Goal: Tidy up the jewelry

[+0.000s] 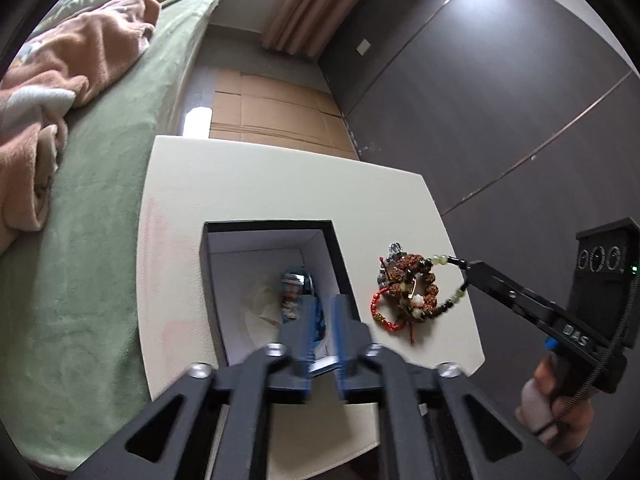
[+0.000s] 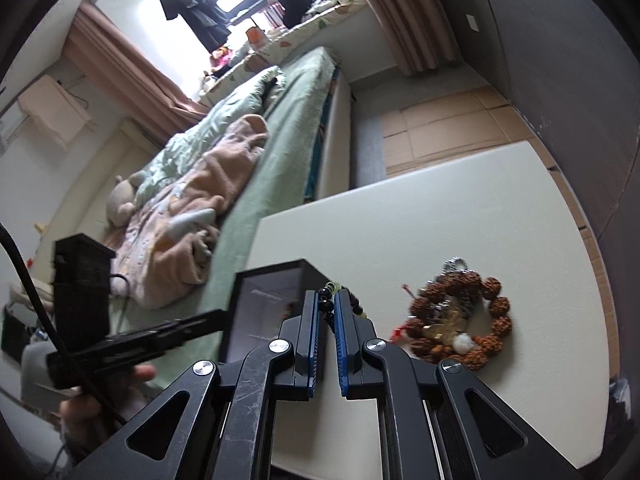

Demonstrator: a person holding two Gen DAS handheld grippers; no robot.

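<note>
**Bead string pinched, box half filled**

Right hand-held gripper (image 2: pixel 326 308) clenched on a bead string (image 2: pixel 329 299) — dark and pale green beads caught between the blue-lined fingers, tips raised just above the counter (image 2: pixel 460 208). Seen from the left wrist, same bead string (image 1: pixel 450 304) running from the fingertips in a loop round to the heap of jewelry (image 1: pixel 408 292) on the counter (image 1: pixel 248 184). Heap made up of a chunky brown bead bracelet (image 2: pixel 486 320), a red cord bracelet (image 1: pixel 380 312), a white flower-shaped bead (image 2: pixel 462 342) and a small silver charm (image 1: pixel 395 249), all lying tangled together.

Left hand-held gripper (image 1: pixel 322 312) hanging over the open black box (image 1: pixel 276 226), fingers narrowly apart with nothing pinched between them. Inside the white-lined box, a blue and silver piece (image 1: pixel 294 284) beside a pale cloth pouch (image 1: pixel 264 304) — details too blurred to name.

Box standing just left of the jewelry heap, not touching it. Green-covered bed (image 1: pixel 104 208) along the counter's left edge, pink blanket (image 1: pixel 68 64) bunched on top. Cardboard sheets (image 1: pixel 272 108) flat on the floor beyond the counter, curtain (image 1: pixel 304 4) hanging at the far wall.
</note>
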